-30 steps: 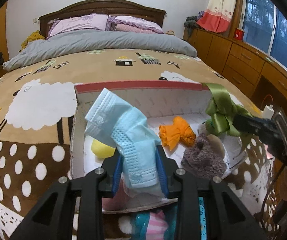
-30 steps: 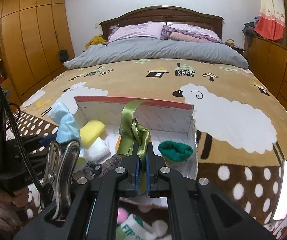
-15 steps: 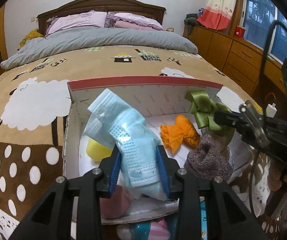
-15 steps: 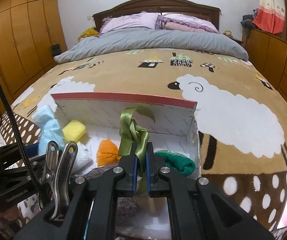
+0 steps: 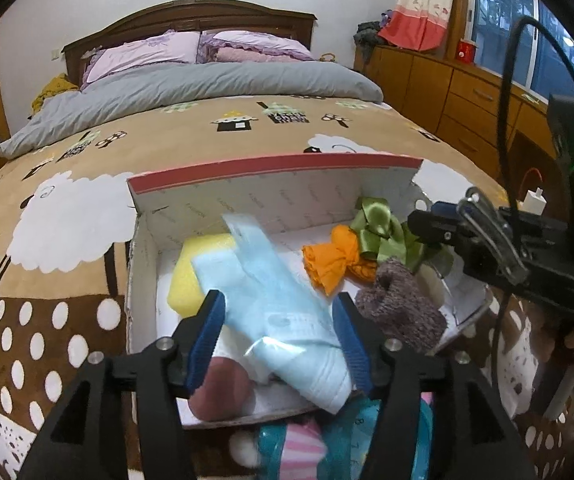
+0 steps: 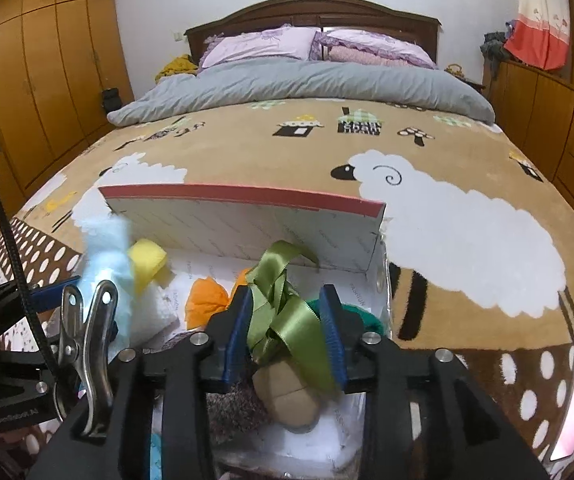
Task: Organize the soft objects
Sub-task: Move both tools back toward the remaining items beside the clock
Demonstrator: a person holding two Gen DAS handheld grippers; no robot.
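Note:
A white cardboard box with a red rim [image 5: 275, 166] [image 6: 243, 196] sits on the bed. My left gripper [image 5: 281, 330] is open over the box, and a light blue face mask [image 5: 271, 300] lies loose between its jaws. My right gripper [image 6: 285, 330] is open, with a green satin ribbon [image 6: 287, 312] loose between its jaws; the ribbon also shows in the left wrist view [image 5: 379, 232]. In the box lie a yellow sponge [image 5: 195, 268], an orange cloth [image 5: 335, 260], a grey-brown knit piece [image 5: 399, 304], a maroon item [image 5: 219, 392], a tan soft item [image 6: 287, 392] and a green knit piece [image 6: 367, 318].
The box rests on a brown sheep-pattern blanket [image 6: 447, 220]. A grey duvet [image 6: 307, 84] and pillows lie at the head. A striped teal and pink soft item [image 5: 299, 448] lies in front of the box. Wooden drawers [image 5: 467, 100] stand right, a wardrobe [image 6: 47, 80] left.
Both grippers have opened. The mask has dropped from upright to lying in the box, and the ribbon has slumped down onto the items below. Both grippers moved closer over the box.

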